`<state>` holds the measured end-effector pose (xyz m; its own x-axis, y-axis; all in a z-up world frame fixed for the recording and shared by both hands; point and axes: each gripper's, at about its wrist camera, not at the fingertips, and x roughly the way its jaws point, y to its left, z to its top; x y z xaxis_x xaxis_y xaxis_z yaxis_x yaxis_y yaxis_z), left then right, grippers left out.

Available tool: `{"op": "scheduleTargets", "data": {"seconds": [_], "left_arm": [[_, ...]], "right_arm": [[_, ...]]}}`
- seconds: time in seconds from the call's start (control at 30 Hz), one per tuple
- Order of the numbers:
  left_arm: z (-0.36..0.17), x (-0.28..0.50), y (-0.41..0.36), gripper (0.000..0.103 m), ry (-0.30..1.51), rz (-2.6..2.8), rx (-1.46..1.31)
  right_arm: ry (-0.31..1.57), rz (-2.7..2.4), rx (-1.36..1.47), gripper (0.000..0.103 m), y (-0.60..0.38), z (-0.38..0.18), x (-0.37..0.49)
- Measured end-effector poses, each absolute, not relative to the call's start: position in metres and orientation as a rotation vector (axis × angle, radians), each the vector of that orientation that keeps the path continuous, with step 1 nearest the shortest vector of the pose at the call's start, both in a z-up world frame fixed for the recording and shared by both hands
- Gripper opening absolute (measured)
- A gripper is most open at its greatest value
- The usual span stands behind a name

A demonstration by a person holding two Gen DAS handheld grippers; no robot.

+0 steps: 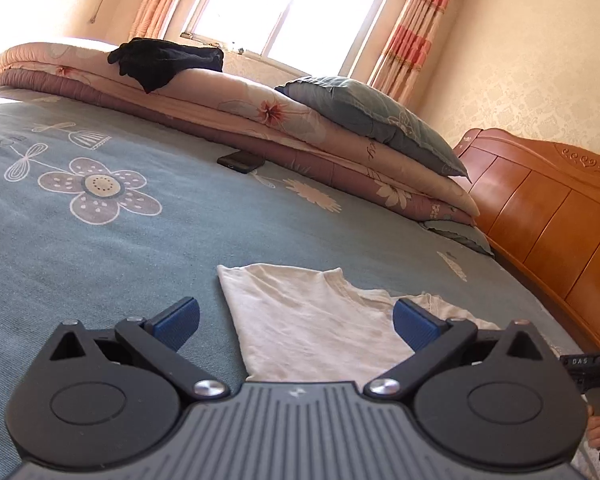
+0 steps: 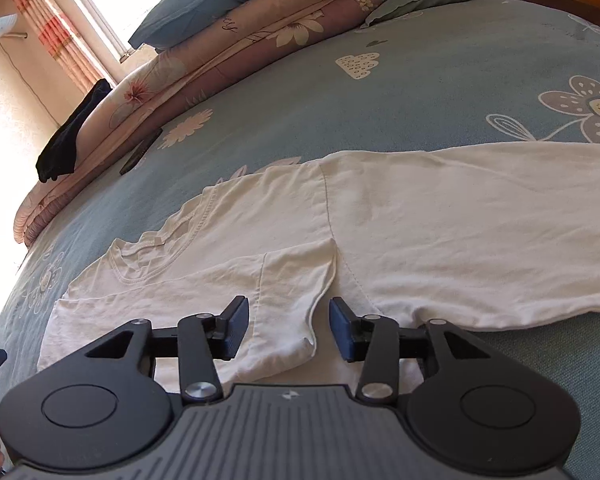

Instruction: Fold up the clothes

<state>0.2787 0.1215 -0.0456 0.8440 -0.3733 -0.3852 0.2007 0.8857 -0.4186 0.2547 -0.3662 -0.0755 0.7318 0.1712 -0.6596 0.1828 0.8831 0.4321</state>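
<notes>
A white T-shirt (image 2: 440, 240) lies flat on the bed, its collar (image 2: 152, 248) toward the left and one sleeve (image 2: 284, 292) folded over the body. My right gripper (image 2: 290, 330) hovers low over that sleeve. Its blue pads (image 2: 236, 328) stand apart on either side of the sleeve's hem, not pressing it. In the left wrist view the same T-shirt (image 1: 308, 320) shows a folded, straight left edge. My left gripper (image 1: 296, 324) is wide open above it, with nothing between its pads.
The bed has a blue-grey floral sheet (image 1: 100, 240). Folded quilts (image 1: 260, 120) and a pillow (image 1: 372, 116) are stacked along the far side, with a black garment (image 1: 164, 60) on top. A dark phone (image 1: 240, 161) lies beside them. A wooden headboard (image 1: 540, 208) stands at the right.
</notes>
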Motion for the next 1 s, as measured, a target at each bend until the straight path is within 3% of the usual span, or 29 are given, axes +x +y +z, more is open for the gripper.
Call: {"op": "scheduleTargets", "data": {"seconds": [0.13, 0.33, 0.37, 0.47, 0.63, 0.83, 0.9, 1.0], "left_arm": [[-0.037, 0.31, 0.092, 0.102, 0.602, -0.42, -0.381], [-0.078, 0.345, 0.076, 0.1, 0.793, -0.382, -0.407], [-0.086, 0.348, 0.083, 0.094, 0.803, -0.359, -0.415], [-0.086, 0.35, 0.097, 0.091, 0.8, -0.354, -0.445], [-0.061, 0.327, 0.097, 0.091, 0.757, -0.357, -0.394], [-0.072, 0.305, 0.086, 0.093, 0.811, -0.432, -0.337], [-0.081, 0.303, 0.092, 0.092, 0.828, -0.407, -0.331], [-0.076, 0.294, 0.098, 0.092, 0.812, -0.401, -0.315]], "right_arm": [[0.776, -0.026, 0.455, 0.05, -0.365, -0.072, 0.251], [0.774, -0.013, 0.445, 0.052, -0.369, -0.066, 0.243], [0.772, -0.01, 0.44, 0.054, -0.37, -0.066, 0.242], [0.772, 0.0, 0.446, 0.054, -0.371, -0.065, 0.24], [0.764, 0.025, 0.455, 0.054, -0.37, -0.063, 0.238], [0.722, 0.087, 0.446, 0.054, -0.358, -0.06, 0.237], [0.705, 0.105, 0.424, 0.06, -0.355, -0.061, 0.236], [0.725, 0.064, 0.353, 0.061, -0.354, -0.064, 0.237]]}}
